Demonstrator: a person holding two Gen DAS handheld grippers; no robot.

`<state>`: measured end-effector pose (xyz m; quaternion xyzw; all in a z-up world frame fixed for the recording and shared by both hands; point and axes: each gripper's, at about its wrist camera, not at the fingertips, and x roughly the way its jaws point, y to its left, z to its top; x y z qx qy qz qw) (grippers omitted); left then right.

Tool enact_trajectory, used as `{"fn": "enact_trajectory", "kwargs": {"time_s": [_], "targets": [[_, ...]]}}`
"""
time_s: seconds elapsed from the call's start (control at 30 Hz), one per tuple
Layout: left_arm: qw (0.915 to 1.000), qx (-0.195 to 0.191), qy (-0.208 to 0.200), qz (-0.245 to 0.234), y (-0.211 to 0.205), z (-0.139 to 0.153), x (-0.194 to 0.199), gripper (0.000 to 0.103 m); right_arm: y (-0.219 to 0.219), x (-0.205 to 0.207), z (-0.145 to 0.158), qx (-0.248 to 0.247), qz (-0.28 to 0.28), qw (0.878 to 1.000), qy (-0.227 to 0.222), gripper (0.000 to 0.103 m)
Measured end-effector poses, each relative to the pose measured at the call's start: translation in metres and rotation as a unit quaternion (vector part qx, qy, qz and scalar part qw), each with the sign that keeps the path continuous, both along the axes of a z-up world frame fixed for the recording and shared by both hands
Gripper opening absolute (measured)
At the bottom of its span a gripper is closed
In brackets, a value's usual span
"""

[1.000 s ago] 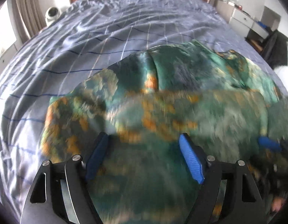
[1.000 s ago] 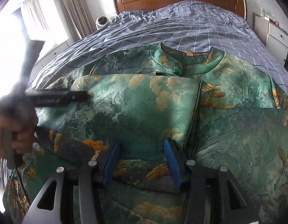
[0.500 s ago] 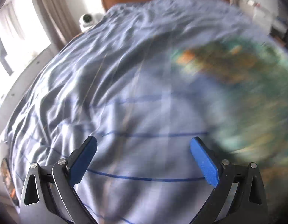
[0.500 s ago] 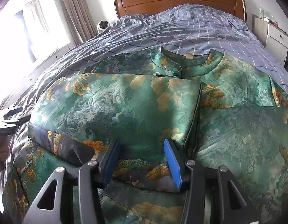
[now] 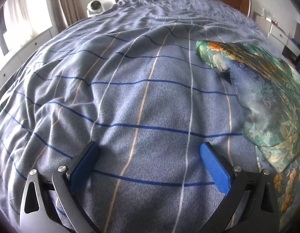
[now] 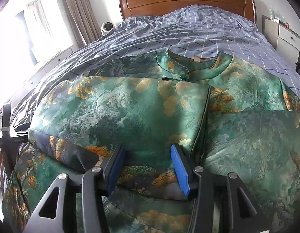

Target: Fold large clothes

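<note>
A large green garment (image 6: 150, 106) with gold and blue cloud print lies on the bed, collar (image 6: 194, 66) toward the headboard, its left side folded over the middle. My right gripper (image 6: 148, 163) sits low over the folded edge near me, jaws partly apart with fabric between the blue pads; whether it grips is unclear. My left gripper (image 5: 148, 159) is open and empty over bare bedspread, left of the garment's edge (image 5: 266, 97). Its dark body shows at the far left of the right wrist view (image 6: 8, 124).
The bed carries a blue-grey checked bedspread (image 5: 120, 77) with a wooden headboard (image 6: 187, 0) behind. A small white fan (image 6: 107, 27) and curtains stand at the back left by the window. White drawers (image 6: 286, 36) stand at the right.
My left gripper has opened wider and swung left off the garment, onto bare bedspread. The garment's left side stays folded. My right gripper has hardly moved.
</note>
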<state>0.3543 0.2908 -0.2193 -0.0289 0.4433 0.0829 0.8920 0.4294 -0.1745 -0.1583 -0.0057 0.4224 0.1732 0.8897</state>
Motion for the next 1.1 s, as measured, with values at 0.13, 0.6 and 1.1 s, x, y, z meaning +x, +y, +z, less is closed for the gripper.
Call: {"fn": "enact_trajectory", "kwargs": {"time_s": [0.13,0.6,1.1], "targets": [[1.0000,-0.001,0.000,0.000,0.0000,0.0000,-0.0002,0.103,0.0001,0.0003,0.0001,0.000,0.000,1.000,-0.002,0.050],[1.0000,-0.001,0.000,0.000,0.0002,0.0000,-0.0004,0.103,0.0041,-0.0005,0.0000,-0.015,0.000,1.000,-0.005,0.051],[1.0000,-0.001,0.000,0.000,0.0000,-0.0002,-0.0007,0.103,0.0066,-0.0020,0.0000,-0.022,-0.001,1.000,-0.010,0.051]]}}
